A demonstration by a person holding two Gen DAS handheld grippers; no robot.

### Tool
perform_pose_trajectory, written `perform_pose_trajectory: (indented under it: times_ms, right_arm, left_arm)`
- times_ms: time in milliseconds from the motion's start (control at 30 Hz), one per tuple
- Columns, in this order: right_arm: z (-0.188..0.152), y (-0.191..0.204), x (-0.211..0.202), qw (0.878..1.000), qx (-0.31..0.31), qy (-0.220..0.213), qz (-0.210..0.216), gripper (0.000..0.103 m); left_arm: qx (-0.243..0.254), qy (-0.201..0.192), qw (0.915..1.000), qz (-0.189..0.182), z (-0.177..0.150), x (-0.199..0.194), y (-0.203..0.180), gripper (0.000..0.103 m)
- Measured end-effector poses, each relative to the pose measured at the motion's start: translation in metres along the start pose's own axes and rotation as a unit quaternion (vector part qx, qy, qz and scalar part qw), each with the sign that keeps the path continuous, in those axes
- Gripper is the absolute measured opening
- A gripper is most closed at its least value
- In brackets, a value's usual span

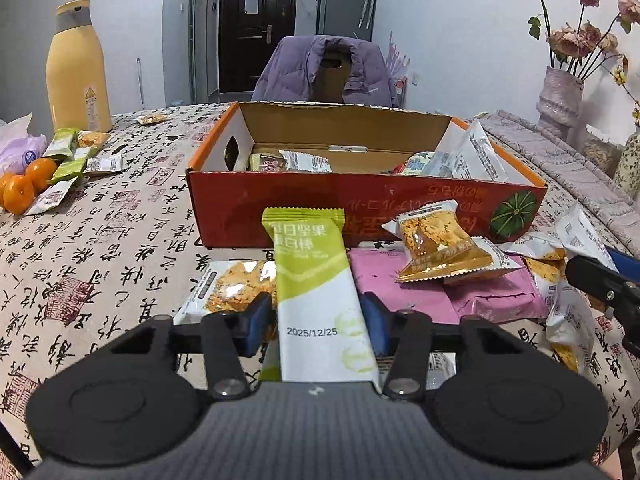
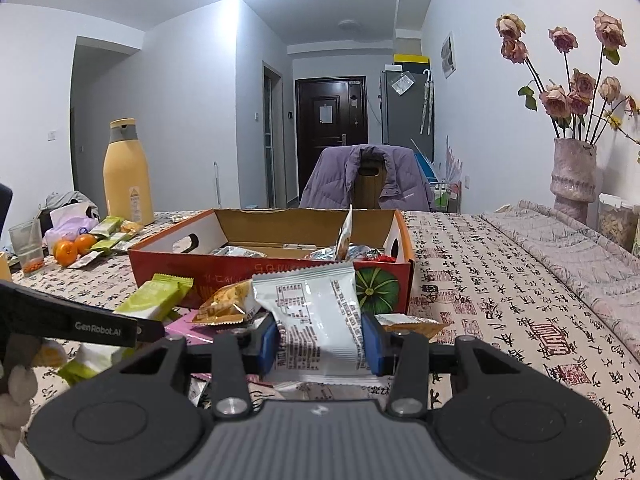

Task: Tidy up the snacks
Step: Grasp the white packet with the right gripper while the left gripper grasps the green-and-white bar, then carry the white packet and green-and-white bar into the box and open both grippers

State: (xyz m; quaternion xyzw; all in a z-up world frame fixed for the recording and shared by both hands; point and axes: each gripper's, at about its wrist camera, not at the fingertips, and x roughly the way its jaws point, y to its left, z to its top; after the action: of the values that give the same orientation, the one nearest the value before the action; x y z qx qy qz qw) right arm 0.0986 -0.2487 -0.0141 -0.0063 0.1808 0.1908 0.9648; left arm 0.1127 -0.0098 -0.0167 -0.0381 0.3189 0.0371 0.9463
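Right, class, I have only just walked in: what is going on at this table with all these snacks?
A person with a gripper in each hand is sorting snacks into the red cardboard box, which already holds several packets. The left gripper is shut on a green and white snack bar. The right gripper is shut on a white packet with printed text. Both hold their snacks just in front of the box. More packets, including a pink one, lie loose on the tablecloth.

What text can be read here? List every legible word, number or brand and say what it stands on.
"2025/12/25": on the green and white snack bar between the pads of the left gripper.
"GenRobot.AI": on the left gripper's black finger, seen from the right wrist.
Red box: characters upside down, not readable.
White packet in the right gripper: print too small.
Tablecloth: calligraphy, not readable.
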Motion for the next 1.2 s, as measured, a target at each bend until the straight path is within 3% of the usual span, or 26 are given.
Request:
perform_pose_trajectory:
  times_ms: [167,767,1200]
  right_arm:
    - [-0.001,0.0,0.0,1.0,0.004,0.001,0.001,0.042]
    - [0.002,0.002,0.001,1.0,-0.002,-0.007,0.008,0.042]
    - [0.036,0.005,0.024,0.999,-0.005,-0.036,0.01,0.042]
  left_arm:
    - [-0.009,-0.005,0.9999,-0.01,0.001,-0.006,0.01,0.039]
    - [-0.011,-0.056,0.998,-0.026,0.015,-0.032,0.013,0.039]
    - [0.015,-0.113,0.9931,-0.028,0.049,-0.04,-0.001,0.039]
